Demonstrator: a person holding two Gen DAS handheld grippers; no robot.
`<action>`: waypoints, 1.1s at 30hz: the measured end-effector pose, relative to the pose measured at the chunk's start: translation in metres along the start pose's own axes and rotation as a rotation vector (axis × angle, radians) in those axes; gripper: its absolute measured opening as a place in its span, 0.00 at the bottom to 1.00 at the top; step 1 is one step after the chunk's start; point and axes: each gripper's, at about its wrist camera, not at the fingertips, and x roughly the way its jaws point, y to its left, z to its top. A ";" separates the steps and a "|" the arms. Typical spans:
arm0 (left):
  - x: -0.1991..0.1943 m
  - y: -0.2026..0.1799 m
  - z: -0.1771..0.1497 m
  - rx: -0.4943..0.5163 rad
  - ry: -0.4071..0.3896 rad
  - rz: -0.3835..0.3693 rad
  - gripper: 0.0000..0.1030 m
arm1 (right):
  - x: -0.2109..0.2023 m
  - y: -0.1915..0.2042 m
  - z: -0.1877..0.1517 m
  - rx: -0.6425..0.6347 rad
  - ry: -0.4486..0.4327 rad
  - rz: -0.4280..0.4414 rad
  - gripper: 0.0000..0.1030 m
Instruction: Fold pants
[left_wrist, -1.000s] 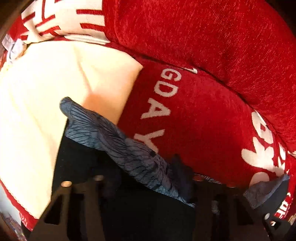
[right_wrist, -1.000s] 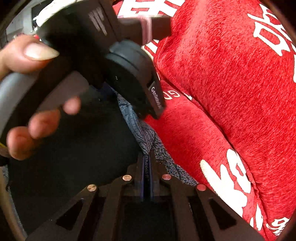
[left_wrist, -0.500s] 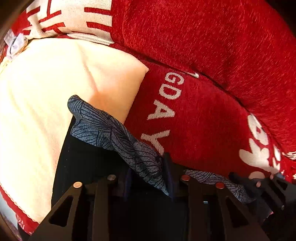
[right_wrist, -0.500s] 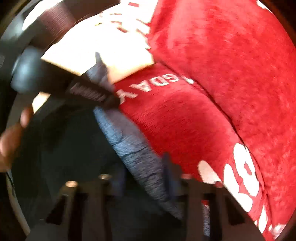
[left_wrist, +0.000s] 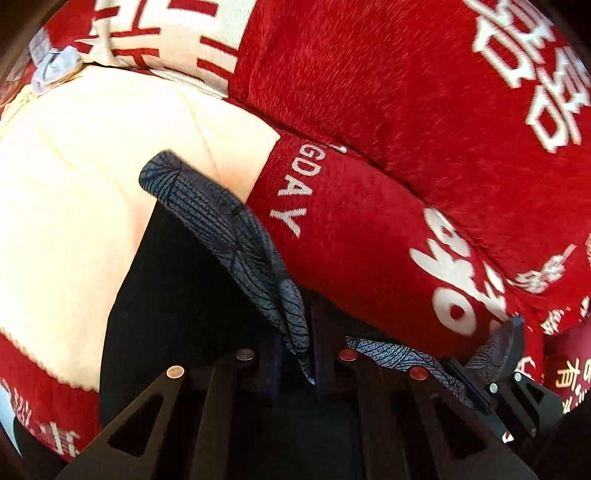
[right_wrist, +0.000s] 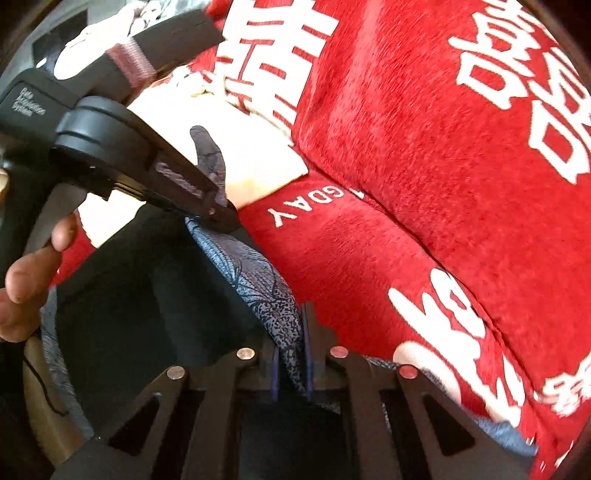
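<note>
The dark pants with a grey-blue patterned waistband (left_wrist: 236, 236) lie on a red plush sofa cover with white lettering (left_wrist: 369, 236), the band running from 10 o'clock to centre in the left wrist view. The left gripper (left_wrist: 295, 354) is clamped on the band; the right gripper (right_wrist: 291, 365) pinches it too, its jaws closing. The cloth appears soft, light and limp, so the band edge is probably the best hold. No containers are visible.

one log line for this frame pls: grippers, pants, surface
left gripper: shut on pants | right gripper: shut on pants | pants: patterned edge pinched at two spots | surface: red sofa cushion
</note>
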 end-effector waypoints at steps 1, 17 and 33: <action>-0.016 0.007 -0.002 0.010 -0.014 -0.014 0.14 | -0.007 0.004 -0.003 0.011 -0.012 -0.013 0.10; -0.078 0.078 -0.150 0.114 -0.084 -0.154 0.14 | -0.072 0.129 -0.101 0.033 -0.072 -0.130 0.10; -0.055 0.178 -0.187 -0.071 -0.041 -0.118 0.76 | -0.052 0.177 -0.130 -0.022 0.051 -0.227 0.20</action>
